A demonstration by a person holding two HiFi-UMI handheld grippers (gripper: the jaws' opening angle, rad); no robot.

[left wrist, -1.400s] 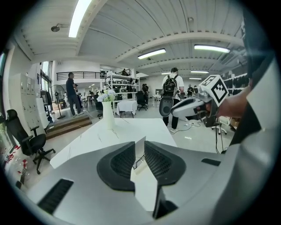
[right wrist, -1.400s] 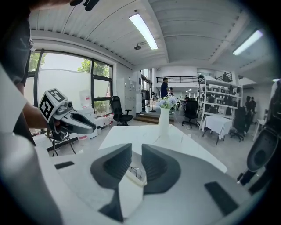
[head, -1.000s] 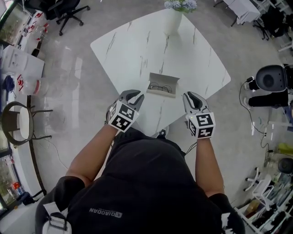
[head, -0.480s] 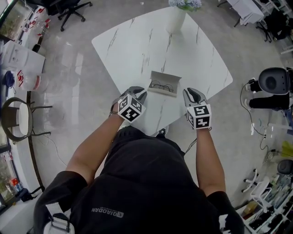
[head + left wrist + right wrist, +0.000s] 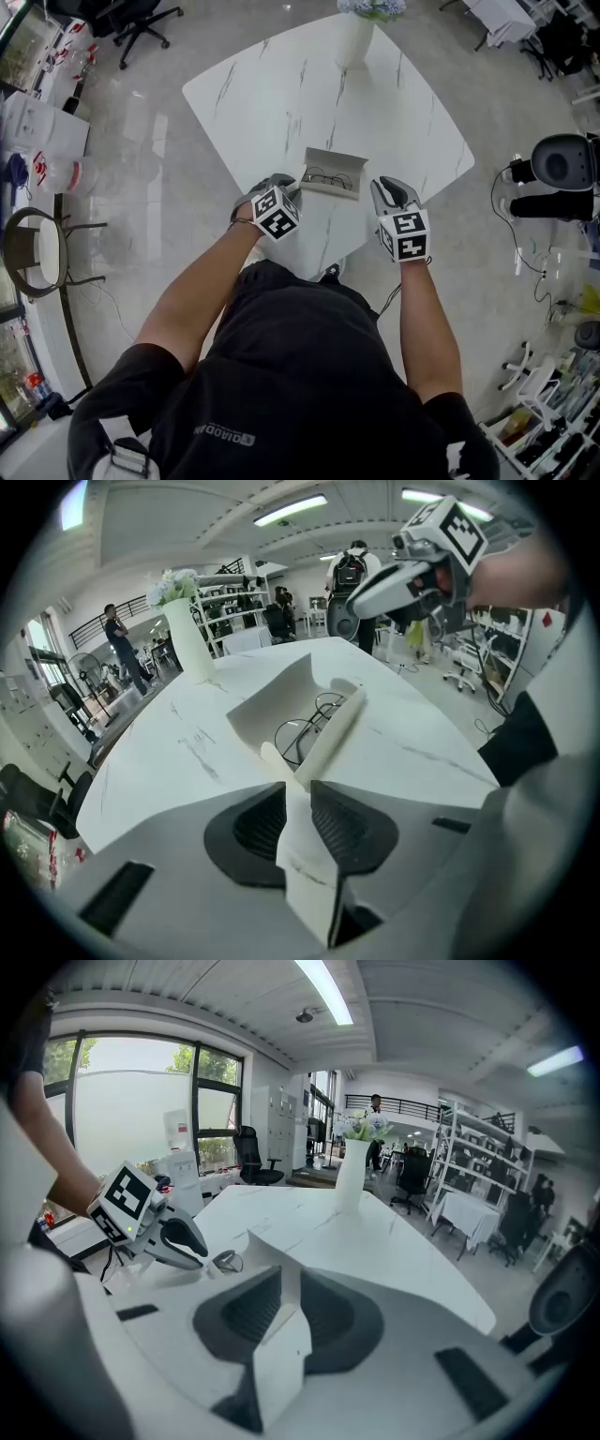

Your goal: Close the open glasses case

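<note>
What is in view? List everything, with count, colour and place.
table: one, white with grey marble veins, centre
glasses case: one, pale grey-white, open, near the table's front corner, between the grippers
glasses: one pair, thin dark frame, lying in the case
vase: one, white, at the table's far end
flowers: one bunch, pale, in the vase
office chair: one, black, on the floor at far left
round-seated chair: one, dark frame, on the floor at left
left gripper: one, grey and white, jaws together, tips by the case's left end
right gripper: one, grey and white, jaws together, empty, right of the case
forearms: two, bare, behind the grippers
</note>
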